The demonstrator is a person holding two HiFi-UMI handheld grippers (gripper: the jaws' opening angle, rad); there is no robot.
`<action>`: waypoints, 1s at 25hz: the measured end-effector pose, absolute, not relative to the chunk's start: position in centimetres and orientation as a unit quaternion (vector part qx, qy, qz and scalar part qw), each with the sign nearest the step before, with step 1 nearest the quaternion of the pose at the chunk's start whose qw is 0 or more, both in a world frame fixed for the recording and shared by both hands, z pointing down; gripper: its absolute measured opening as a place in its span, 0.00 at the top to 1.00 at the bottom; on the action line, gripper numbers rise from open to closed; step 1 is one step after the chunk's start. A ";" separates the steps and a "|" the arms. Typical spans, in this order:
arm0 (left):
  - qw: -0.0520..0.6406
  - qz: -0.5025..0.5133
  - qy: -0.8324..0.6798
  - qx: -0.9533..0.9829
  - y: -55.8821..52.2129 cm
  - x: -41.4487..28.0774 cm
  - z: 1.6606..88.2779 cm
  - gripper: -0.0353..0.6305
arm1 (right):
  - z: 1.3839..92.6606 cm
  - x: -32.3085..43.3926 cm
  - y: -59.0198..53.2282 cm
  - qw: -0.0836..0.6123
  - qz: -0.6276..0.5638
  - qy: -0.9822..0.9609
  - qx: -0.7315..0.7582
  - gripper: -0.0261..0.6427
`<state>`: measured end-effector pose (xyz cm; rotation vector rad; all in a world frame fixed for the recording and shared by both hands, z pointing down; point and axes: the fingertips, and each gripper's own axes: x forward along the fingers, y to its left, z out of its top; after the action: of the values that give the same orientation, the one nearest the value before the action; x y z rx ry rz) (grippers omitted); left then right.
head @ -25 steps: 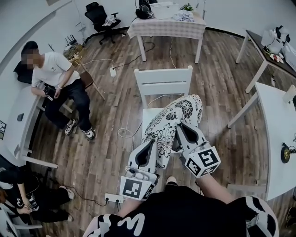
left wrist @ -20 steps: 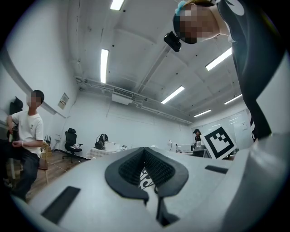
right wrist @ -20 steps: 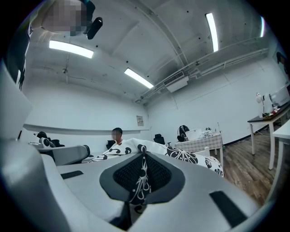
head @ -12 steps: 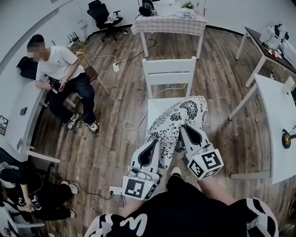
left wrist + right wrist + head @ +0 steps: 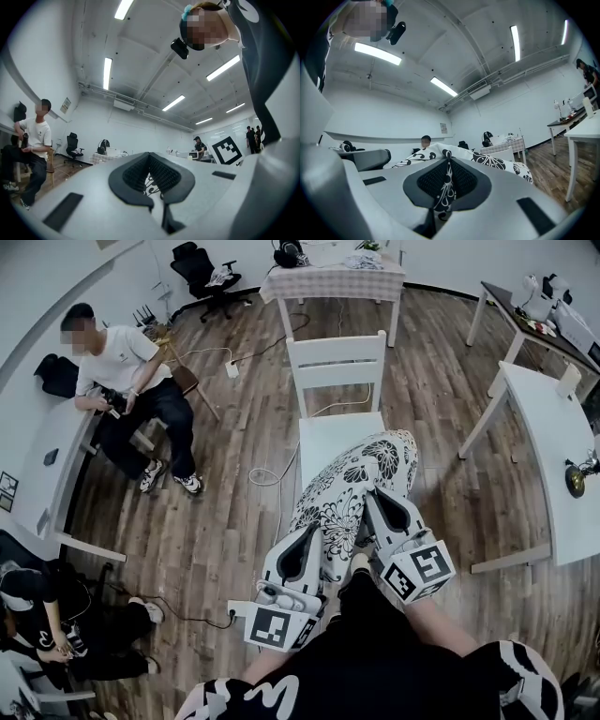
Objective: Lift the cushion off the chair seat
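Note:
The cushion (image 5: 353, 486), white with a black flower print, hangs in the air between me and the white chair (image 5: 337, 390), its far end just over the front of the bare seat (image 5: 323, 442). My left gripper (image 5: 317, 532) is shut on the cushion's near left edge. My right gripper (image 5: 370, 501) is shut on its near right edge. In the left gripper view a strip of patterned cloth (image 5: 150, 183) shows between the closed pads. The right gripper view shows the cushion's hem (image 5: 445, 187) pinched between the pads, with the cushion (image 5: 497, 161) spreading beyond.
A seated person (image 5: 122, 390) is at the left by a white table (image 5: 42, 484). Another person (image 5: 47, 629) crouches at the lower left. A white table (image 5: 553, 456) stands to the right, and a cloth-covered table (image 5: 337, 277) behind the chair. Cables (image 5: 267, 479) lie on the wood floor.
Both grippers have carried the cushion back toward me, away from the chair. The seat, mostly covered before, now lies bare. The grip is unchanged.

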<state>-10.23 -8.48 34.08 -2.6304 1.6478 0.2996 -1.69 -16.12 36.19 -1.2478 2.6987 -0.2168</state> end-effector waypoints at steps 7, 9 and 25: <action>0.012 0.093 0.534 -0.840 -5.4 -10.3 34.2 0.95 | 36.1 -1.1 -12.0 0.079 -0.076 0.903 -0.416 0.91; 0.014 0.095 0.533 -0.840 -5.1 -10.2 33.7 0.95 | 35.9 -0.9 -11.8 0.079 -0.077 0.902 -0.417 0.91; 0.002 0.096 0.513 -0.853 -2.2 -7.5 34.0 0.95 | 36.1 1.1 -8.4 0.094 -0.073 0.899 -0.422 0.91</action>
<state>-7.54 -2.17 34.03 -2.6755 1.6098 0.2998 1.15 -8.38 36.10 -1.2528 2.6646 -0.2158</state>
